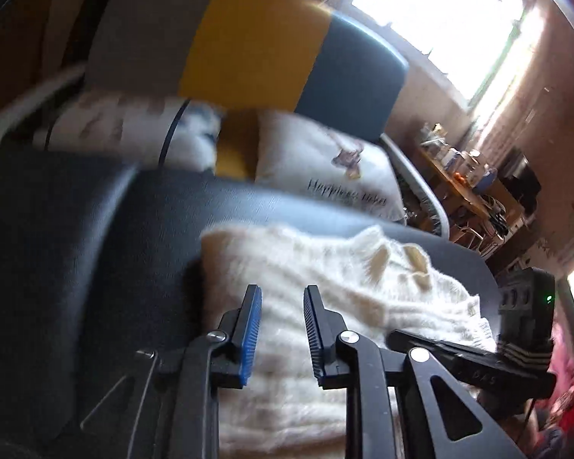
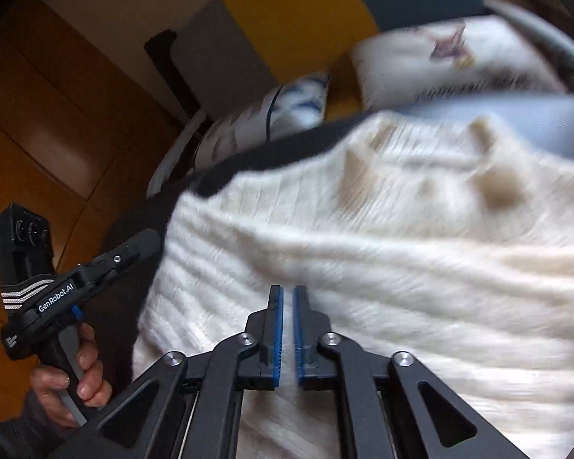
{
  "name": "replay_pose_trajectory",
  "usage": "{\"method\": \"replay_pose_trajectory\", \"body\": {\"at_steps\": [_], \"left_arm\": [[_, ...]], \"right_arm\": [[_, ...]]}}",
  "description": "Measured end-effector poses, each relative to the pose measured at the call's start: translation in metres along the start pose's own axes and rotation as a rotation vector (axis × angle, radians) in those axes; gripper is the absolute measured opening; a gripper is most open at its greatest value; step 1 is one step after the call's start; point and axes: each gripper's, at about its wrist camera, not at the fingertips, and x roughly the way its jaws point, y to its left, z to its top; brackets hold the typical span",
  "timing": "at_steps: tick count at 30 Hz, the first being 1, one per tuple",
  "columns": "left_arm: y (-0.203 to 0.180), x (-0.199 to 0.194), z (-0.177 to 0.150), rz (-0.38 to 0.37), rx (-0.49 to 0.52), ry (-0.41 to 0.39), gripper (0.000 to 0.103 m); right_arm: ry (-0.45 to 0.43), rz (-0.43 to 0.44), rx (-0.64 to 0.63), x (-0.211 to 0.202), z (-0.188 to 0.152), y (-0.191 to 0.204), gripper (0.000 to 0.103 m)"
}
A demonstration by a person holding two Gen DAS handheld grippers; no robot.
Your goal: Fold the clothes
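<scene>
The right gripper (image 2: 288,294), jaws nearly together with no cloth between them, and the left gripper (image 1: 280,298), jaws apart and empty, hang over the cream knitted sweater (image 1: 325,287) on the dark table (image 1: 95,229), whose left side is bare, pillows (image 1: 325,160) beyond.

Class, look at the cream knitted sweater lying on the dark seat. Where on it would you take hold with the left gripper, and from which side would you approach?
Grip the cream sweater at its near-left edge, where the knit ends against the bare dark seat. Bring the left gripper, its jaws apart, in low from the left. That edge looks thick and free, so one finger can probably slip under it.
</scene>
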Motion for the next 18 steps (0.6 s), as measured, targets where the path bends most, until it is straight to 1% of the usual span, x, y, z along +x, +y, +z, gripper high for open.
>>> {"method": "replay_pose_trajectory", "body": {"at_steps": [3, 5, 6, 7, 8, 9, 11, 16, 18], "left_arm": [[-0.009, 0.007, 0.016, -0.026, -0.003, 0.020, 0.022], [-0.020, 0.012, 0.021, -0.059, 0.011, 0.035, 0.022], [-0.028, 0.014, 0.024, -0.084, 0.023, 0.044, 0.023], [-0.037, 0.018, 0.026, -0.109, 0.034, 0.057, 0.024], [-0.046, 0.028, 0.030, -0.137, 0.042, 0.085, 0.026], [-0.056, 0.038, 0.033, -0.163, 0.050, 0.112, 0.027], [-0.075, 0.059, 0.039, -0.204, 0.063, 0.164, 0.027], [-0.121, 0.106, 0.047, -0.336, 0.132, 0.261, 0.027], [-0.136, 0.126, 0.049, -0.380, 0.135, 0.316, 0.027]], "right_arm": [[-0.073, -0.060, 0.019, -0.027, 0.005, -0.011, 0.008], [-0.099, -0.113, 0.041, -0.041, 0.010, -0.025, 0.011], [-0.109, -0.136, 0.058, -0.046, 0.012, -0.033, 0.020], [-0.115, -0.148, 0.084, -0.048, 0.015, -0.042, 0.041], [-0.121, -0.161, 0.096, -0.047, 0.018, -0.049, 0.054], [-0.127, -0.174, 0.109, -0.046, 0.021, -0.056, 0.063], [-0.130, -0.185, 0.110, -0.042, 0.027, -0.063, 0.063], [-0.083, -0.268, 0.030, -0.021, 0.038, -0.067, 0.063], [-0.075, -0.276, 0.022, -0.021, 0.031, -0.074, 0.063]]}}
